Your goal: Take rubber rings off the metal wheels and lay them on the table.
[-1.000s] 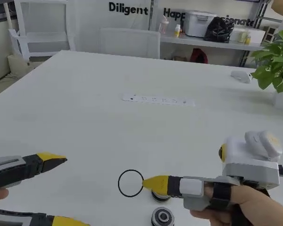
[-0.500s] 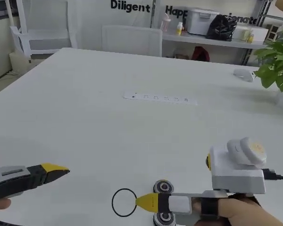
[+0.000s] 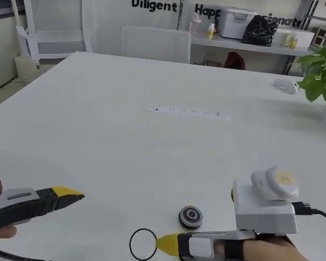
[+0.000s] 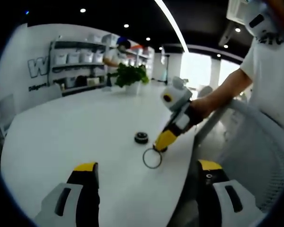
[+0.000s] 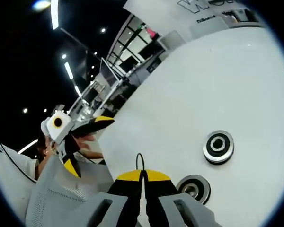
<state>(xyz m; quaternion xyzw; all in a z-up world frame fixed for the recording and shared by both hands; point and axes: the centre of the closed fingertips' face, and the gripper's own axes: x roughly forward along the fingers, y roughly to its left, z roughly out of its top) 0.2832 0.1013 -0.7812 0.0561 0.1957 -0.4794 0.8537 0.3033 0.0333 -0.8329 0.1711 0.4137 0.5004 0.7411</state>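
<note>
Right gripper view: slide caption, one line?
Right tongs shut on a rubber ring, two metal wheels beside them on the white table.

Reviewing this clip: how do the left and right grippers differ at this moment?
The left gripper has its fingers spread wide apart; the right gripper has them pressed together. The left gripper holds nothing; the right gripper pinches the rubber ring. The left gripper is well away from the metal wheel; the right gripper is close beside it. Both have black fingers with yellow tips.
</note>
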